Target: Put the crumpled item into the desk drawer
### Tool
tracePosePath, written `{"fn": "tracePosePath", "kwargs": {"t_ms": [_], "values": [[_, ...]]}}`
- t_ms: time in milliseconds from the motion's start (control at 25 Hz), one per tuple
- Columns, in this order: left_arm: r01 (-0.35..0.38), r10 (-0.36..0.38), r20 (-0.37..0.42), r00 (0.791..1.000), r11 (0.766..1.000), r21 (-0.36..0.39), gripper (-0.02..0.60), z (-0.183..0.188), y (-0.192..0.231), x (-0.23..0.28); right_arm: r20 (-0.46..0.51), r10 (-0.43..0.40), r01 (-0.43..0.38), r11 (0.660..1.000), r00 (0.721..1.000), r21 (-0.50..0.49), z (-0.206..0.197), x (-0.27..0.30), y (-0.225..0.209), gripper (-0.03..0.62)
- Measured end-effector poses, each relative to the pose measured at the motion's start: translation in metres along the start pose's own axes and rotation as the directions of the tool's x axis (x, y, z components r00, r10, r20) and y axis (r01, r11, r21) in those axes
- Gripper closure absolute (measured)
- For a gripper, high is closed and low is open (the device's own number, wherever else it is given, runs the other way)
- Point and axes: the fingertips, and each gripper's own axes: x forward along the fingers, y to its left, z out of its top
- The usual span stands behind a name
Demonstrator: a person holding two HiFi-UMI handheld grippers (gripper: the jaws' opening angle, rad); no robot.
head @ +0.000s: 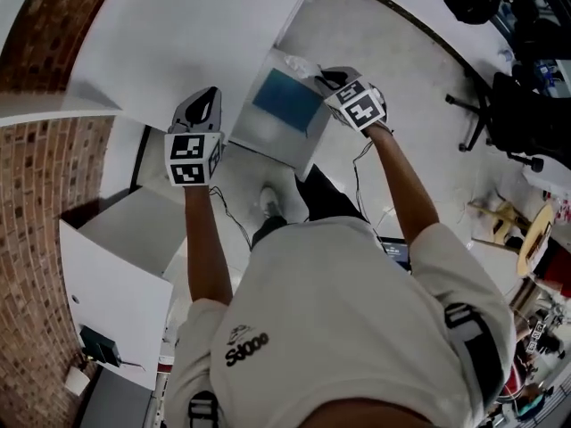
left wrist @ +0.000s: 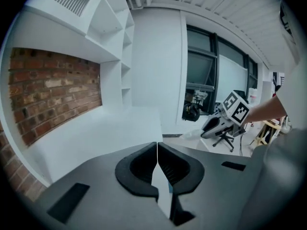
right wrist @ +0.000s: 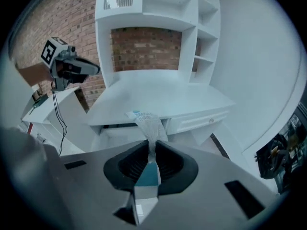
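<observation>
The crumpled item (head: 299,64) is a clear, whitish wrapper with a little blue print. My right gripper (head: 321,79) is shut on it, and in the right gripper view the wrapper (right wrist: 147,124) sticks out forward from between the closed pads of my right gripper (right wrist: 152,150). It hangs over the far right corner of the open desk drawer (head: 268,143), whose inside shows blue. My left gripper (head: 206,102) is shut and empty, held over the white desk top to the drawer's left. In the left gripper view its jaws meet at my left gripper (left wrist: 157,150), with my right gripper (left wrist: 217,124) beyond.
The white desk (right wrist: 158,97) stands against a brick wall (right wrist: 146,47) with shelves above. A second drawer (right wrist: 199,122) to the right is closed. An open white cabinet door (head: 116,306) stands at lower left. Office chairs (head: 504,114) and clutter fill the floor at right.
</observation>
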Motion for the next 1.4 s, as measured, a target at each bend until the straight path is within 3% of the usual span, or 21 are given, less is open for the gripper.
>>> {"fn": "tracePosePath", "kwargs": {"t_ms": [360, 520, 1000, 1400], "values": [[-0.069, 0.062, -0.080, 0.995, 0.994, -0.084, 0.560, -0.032, 0.022, 0.037, -0.202, 0.121, -0.143, 0.985, 0.972, -0.097, -0.040, 0.079, -0.009, 0.554], [-0.100, 0.087, -0.111, 0.990, 0.989, -0.112, 0.560, -0.047, 0.028, 0.042, -0.279, 0.140, -0.198, 0.961, 0.950, -0.192, -0.050, 0.108, -0.010, 0.554], [-0.219, 0.186, -0.179, 0.966, 0.958, -0.187, 0.560, -0.083, 0.055, 0.030, -0.391, 0.193, -0.303, 0.922, 0.900, -0.242, -0.068, 0.180, 0.005, 0.554], [-0.283, 0.238, -0.198, 0.951, 0.927, -0.245, 0.560, -0.106, 0.064, 0.017, -0.415, 0.155, -0.244, 0.955, 0.896, -0.170, -0.085, 0.220, 0.005, 0.554]]}}
